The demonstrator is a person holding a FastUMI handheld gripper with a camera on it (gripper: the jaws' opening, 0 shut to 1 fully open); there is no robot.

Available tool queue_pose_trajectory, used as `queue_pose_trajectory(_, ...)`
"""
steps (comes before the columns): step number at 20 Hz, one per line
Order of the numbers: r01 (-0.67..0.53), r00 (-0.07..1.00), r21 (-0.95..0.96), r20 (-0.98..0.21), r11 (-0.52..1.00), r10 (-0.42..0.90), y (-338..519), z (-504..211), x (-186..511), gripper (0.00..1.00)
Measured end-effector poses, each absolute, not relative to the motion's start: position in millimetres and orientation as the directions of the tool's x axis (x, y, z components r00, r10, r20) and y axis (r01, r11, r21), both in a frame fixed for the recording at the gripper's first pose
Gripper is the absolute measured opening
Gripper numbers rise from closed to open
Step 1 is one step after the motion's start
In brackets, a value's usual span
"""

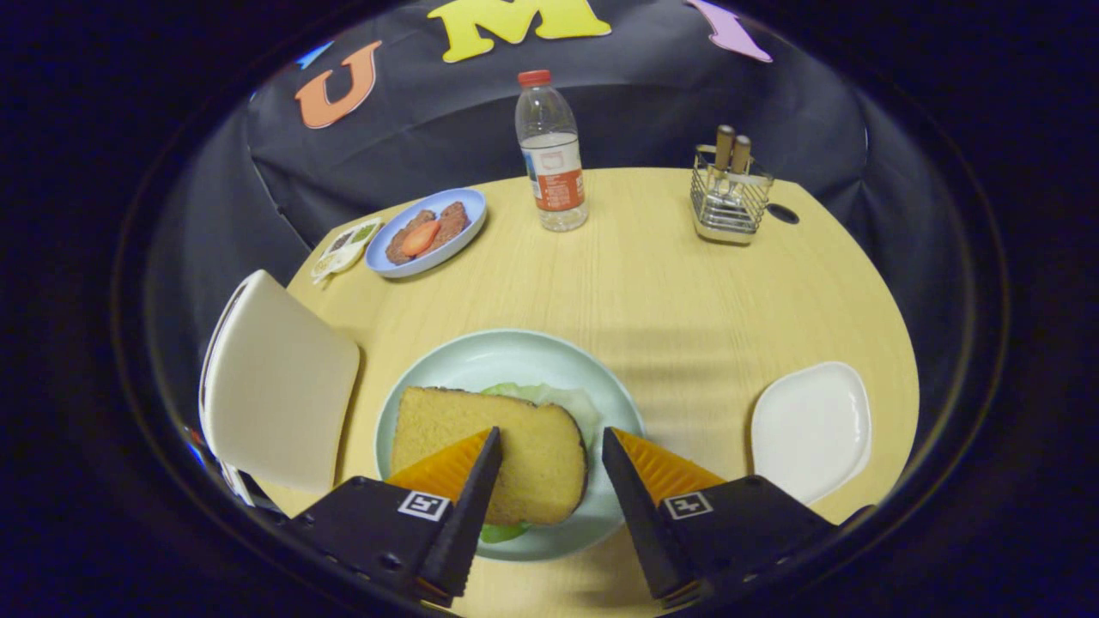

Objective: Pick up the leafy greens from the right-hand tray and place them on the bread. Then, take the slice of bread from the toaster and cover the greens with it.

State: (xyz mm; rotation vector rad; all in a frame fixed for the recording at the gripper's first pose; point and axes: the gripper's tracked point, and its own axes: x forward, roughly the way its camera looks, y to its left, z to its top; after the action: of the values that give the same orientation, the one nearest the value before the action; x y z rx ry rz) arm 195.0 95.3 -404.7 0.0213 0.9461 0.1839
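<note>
The tongs (551,446) hung spread above a bread slice (494,455) covering greens (562,399) on a plate (506,356); the wooden counter (670,292) met black cloth.

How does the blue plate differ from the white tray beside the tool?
The blue plate is oval and holds patties with a red slice; the white tray is squarish and bare. The blue plate sits far beyond the open tool; the white tray lies close beside it. Both rest on the table.
</note>
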Motion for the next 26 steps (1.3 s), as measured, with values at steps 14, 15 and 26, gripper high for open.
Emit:
queue_pose_trajectory(14, -0.026, 0.808, -0.036, -0.59, 0.999, 0.0, 91, -275, 125, 0.96)
queue_pose_trajectory(15, -0.022, 0.827, -0.037, -0.563, 0.999, -0.003, 96, -260, 117, 0.96)
queue_pose_trajectory(26, -0.006, 0.973, -0.009, -0.23, 1.0, 0.004, 134, -85, 31, 0.97)
